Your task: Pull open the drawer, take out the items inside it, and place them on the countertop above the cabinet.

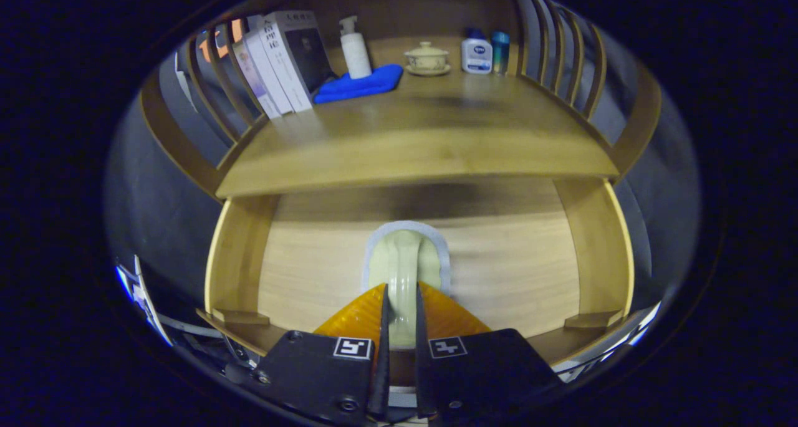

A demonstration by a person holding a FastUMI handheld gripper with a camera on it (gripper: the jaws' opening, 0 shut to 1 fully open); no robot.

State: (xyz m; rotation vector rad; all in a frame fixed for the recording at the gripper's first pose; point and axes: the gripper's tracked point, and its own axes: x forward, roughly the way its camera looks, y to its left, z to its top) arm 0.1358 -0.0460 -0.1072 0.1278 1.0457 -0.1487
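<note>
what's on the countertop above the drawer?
On the countertop: books, blue cloth, pump bottle, lidded cup, two small bottles. Claw shut on the drawer handle; drawer contents hidden.

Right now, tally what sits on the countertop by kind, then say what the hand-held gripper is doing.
Books: 3
Bottles: 3, a pump bottle, a white bottle, a blue bottle
Blue cloth: 1
Lidded cup on a saucer: 1
Total: 8
The hand-held gripper is shut on the drawer handle.
</note>
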